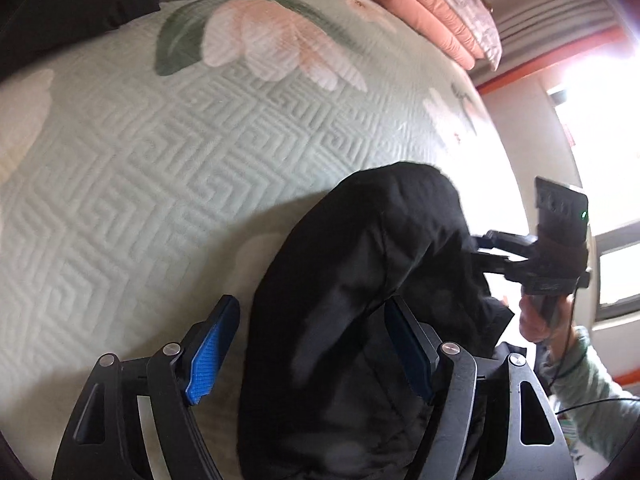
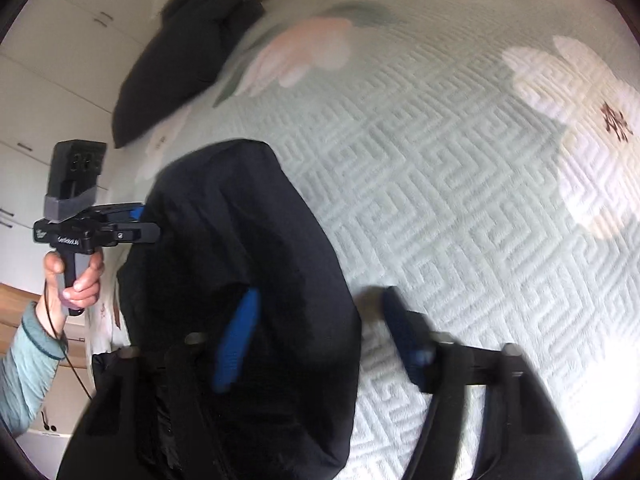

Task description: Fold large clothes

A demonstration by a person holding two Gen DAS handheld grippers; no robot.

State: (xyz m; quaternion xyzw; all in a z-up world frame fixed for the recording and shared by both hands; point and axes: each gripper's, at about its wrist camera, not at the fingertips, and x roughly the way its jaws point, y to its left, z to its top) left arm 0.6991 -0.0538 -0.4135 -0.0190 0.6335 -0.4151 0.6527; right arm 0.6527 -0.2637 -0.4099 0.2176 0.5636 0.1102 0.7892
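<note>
A large black garment (image 1: 352, 300) lies bunched on the pale green quilted bedspread (image 1: 160, 160); it also shows in the right wrist view (image 2: 240, 260). My left gripper (image 1: 308, 340) is open, its blue-padded fingers (image 1: 212, 352) either side of the garment's edge, with cloth lying between them. My right gripper (image 2: 316, 332) is open too, with cloth lying over its left finger (image 2: 236, 340). Each gripper shows in the other's view, at the garment's side: the right one (image 1: 484, 248) and the left one (image 2: 148, 224).
A second black garment (image 2: 184, 52) lies at the far corner of the bed. Folded pink bedding (image 1: 432, 12) is stacked at the bed's far side. White cupboards (image 2: 52, 60) stand beyond the bed, and a bright window (image 1: 600, 100) is at the right.
</note>
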